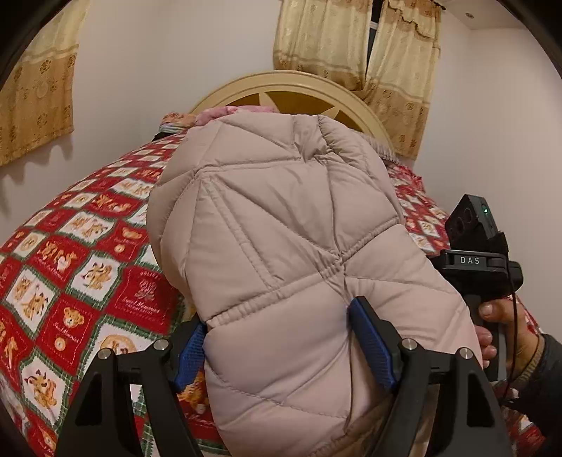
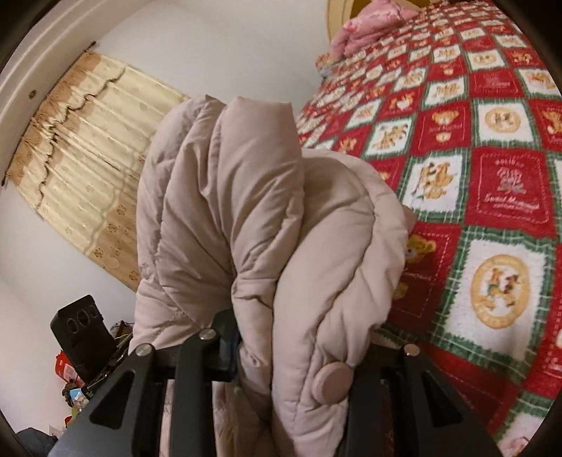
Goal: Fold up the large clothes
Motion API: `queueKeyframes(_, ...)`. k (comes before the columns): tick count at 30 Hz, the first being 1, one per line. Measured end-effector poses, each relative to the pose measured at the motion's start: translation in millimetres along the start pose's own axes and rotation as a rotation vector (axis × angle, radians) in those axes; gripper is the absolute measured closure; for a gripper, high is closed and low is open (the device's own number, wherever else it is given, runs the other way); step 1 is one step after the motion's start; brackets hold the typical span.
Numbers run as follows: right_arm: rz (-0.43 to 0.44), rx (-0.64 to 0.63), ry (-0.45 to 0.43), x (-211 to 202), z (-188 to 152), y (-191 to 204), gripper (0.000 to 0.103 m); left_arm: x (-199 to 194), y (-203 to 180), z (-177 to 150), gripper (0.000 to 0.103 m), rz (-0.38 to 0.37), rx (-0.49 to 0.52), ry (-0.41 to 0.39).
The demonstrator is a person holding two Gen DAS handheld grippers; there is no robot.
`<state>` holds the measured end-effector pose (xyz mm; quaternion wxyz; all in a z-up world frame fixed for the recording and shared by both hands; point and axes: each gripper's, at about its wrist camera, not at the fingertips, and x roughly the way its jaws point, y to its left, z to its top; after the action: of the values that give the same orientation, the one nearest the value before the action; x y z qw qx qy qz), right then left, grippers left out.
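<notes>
Quilted padding fills both views: a pale beige puffer jacket (image 1: 281, 246), stitched in angled panels with gathered elastic seams, is held up over the bed by both grippers. The left gripper (image 1: 277, 348) is seen spread wide, its blue ribbed pads (image 1: 368, 341) pressed into a thick, puffy fold of the jacket so that the fabric bulges between and around them. In the right wrist view the right gripper (image 2: 291, 355) is clamped more narrowly on a bunched, rolled edge of the same jacket (image 2: 246, 211); only one blue pad (image 2: 230, 348) is glimpsed at the left, the other being buried under fabric. A round, cloth-covered button (image 2: 332, 383) is shown right at the near edge of the bundle. Beneath the garment a fleecy bedspread (image 1: 70, 263) is spread, checked in red, white and green with teddy-bear squares. A curved cream headboard (image 1: 291, 82) and a pink pillow (image 2: 372, 21) are seen at the far end, with patterned gold curtains (image 1: 354, 38) hung on the wall. At the right of the left view, a hand (image 1: 498, 334) is wrapped round the black handle of the other gripper.
</notes>
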<state>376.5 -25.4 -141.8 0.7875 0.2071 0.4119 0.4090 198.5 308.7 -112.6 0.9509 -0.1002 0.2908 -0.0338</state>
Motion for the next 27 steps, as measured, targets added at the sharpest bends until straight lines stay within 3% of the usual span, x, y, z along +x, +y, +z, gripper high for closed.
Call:
queueKeyframes(6,-0.076,0.008,0.037,6.0,-3.5,-8.9,0.067,14.4,9.8,-6.0,0.025,0.037,0.018,0.017)
queueKeyframes(17,-0.177,-0.026,0.052,7.8,-10.7,-12.7,0.062,23.7,19.3,-18.0,0.01,0.094,-0.013,0.036)
queueKeyframes(20,-0.243,-0.06,0.057,14.6,-11.0,-7.7,0.06,18.3,18.3,-13.7,0.01,0.124,-0.018,0.034)
queueKeyframes(22,-0.296,-0.098,0.06,16.7,-11.8,-2.6,0.059,0.0,9.6,-2.5,0.01,0.179,0.009,-0.031)
queueKeyframes(25,-0.355,-0.13,0.062,18.6,-13.5,1.3,0.057,-24.5,-4.6,20.6,0.01,0.177,0.025,-0.137)
queueKeyframes(27,-0.374,-0.14,0.061,18.9,-14.7,2.5,0.056,-18.6,-17.3,34.0,0.01,0.192,0.078,-0.136)
